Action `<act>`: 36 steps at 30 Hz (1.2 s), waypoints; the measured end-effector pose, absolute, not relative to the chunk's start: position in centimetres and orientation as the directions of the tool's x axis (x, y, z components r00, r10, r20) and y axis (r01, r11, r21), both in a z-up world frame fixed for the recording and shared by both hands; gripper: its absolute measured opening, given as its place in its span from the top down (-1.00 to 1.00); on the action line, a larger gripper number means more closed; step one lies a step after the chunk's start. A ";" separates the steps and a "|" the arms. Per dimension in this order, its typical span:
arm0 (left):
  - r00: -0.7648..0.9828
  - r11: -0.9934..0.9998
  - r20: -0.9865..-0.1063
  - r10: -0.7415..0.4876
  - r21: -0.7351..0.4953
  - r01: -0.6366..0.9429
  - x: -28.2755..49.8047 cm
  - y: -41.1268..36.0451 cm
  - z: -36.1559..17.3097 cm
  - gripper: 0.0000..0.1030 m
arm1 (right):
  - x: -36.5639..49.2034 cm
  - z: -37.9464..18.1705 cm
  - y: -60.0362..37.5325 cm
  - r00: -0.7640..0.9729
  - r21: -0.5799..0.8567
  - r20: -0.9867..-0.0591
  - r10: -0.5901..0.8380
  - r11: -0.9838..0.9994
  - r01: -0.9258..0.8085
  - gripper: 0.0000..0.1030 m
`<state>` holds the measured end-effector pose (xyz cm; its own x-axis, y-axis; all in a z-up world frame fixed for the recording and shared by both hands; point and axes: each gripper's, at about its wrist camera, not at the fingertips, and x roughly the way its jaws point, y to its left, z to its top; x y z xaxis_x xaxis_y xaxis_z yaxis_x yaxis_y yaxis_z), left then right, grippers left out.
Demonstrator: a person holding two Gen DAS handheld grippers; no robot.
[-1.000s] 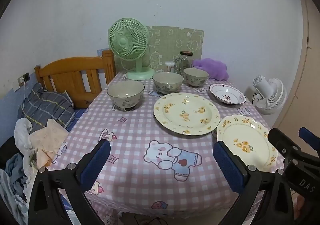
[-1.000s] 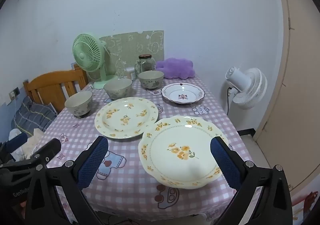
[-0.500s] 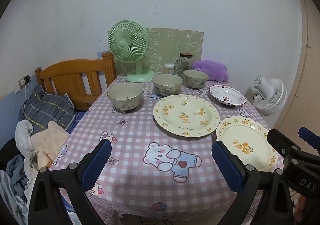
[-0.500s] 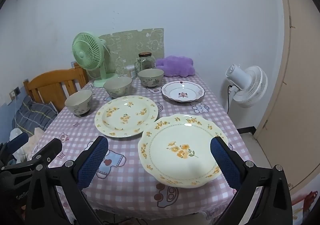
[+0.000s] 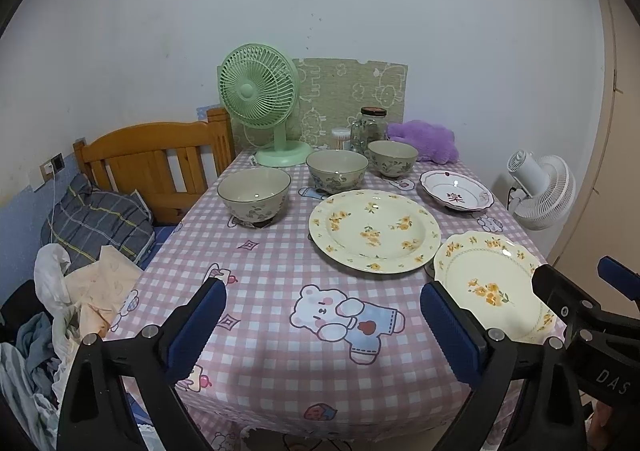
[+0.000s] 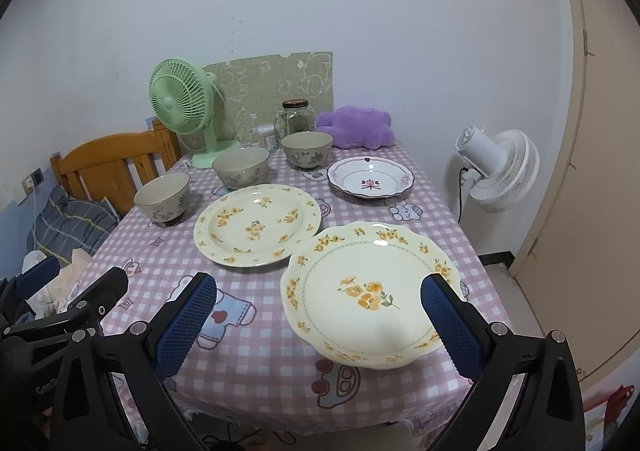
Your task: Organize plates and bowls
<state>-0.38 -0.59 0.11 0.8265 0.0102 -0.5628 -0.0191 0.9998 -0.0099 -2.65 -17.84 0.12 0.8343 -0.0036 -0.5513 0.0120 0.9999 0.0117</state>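
Observation:
On the pink checked tablecloth (image 5: 264, 283) stand three grey floral bowls: one at the left (image 5: 254, 193) (image 6: 163, 197), one in the middle (image 5: 337, 170) (image 6: 241, 167), one at the back (image 5: 393, 158) (image 6: 307, 149). A large round yellow-flowered plate (image 5: 375, 235) (image 6: 256, 224) lies mid-table. A scalloped yellow-flowered plate (image 5: 492, 285) (image 6: 368, 291) lies at the near right corner. A small white dish with a red motif (image 5: 456, 195) (image 6: 370, 182) sits behind it. My left gripper (image 5: 322, 331) and right gripper (image 6: 318, 325) hover open and empty above the table's near edge.
A green desk fan (image 5: 260, 99), a glass jar (image 5: 368, 129), a cotton-swab box (image 5: 341, 138) and a purple plush (image 5: 426, 139) line the table's back. A wooden bed headboard (image 5: 152, 159) with bedding (image 5: 96, 219) is left; a white floor fan (image 5: 540, 191) is right.
Both grippers have drawn back slightly from the table, so the dishes look a little farther away. Nothing on the table has moved.

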 end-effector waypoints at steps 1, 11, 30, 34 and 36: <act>0.827 1.000 -0.562 0.011 -0.009 -0.019 -0.4 -0.6 0.1 -0.90 | -2.7 0.2 -17.8 0.835 0.011 -0.550 -0.005 1.000 0.013 -0.99; 0.829 1.000 -0.559 0.013 -0.008 -0.021 -0.5 -0.5 0.3 -0.90 | -2.7 0.2 -17.8 0.835 0.017 -0.550 0.001 1.000 0.010 -0.99; 0.834 1.000 -0.551 0.026 0.012 -0.023 -0.3 -1.1 0.4 -0.90 | -2.1 0.1 -18.0 0.825 0.030 -0.565 -0.002 0.999 0.023 -0.99; 0.839 1.000 -0.544 0.026 0.013 -0.022 -0.5 -1.2 0.3 -0.90 | -2.2 0.1 -18.1 0.828 0.031 -0.560 -0.002 0.999 0.023 -0.99; 0.839 1.000 -0.543 0.025 0.013 -0.022 -0.5 -1.3 0.3 -0.90 | -2.2 0.1 -18.2 0.829 0.033 -0.559 -0.002 0.999 0.024 -0.99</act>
<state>-0.53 -1.25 0.26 0.8392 0.0253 -0.5433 -0.0218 0.9997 0.0128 -2.22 -18.19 0.05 0.8292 -0.0017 -0.5589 0.0240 0.9992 0.0326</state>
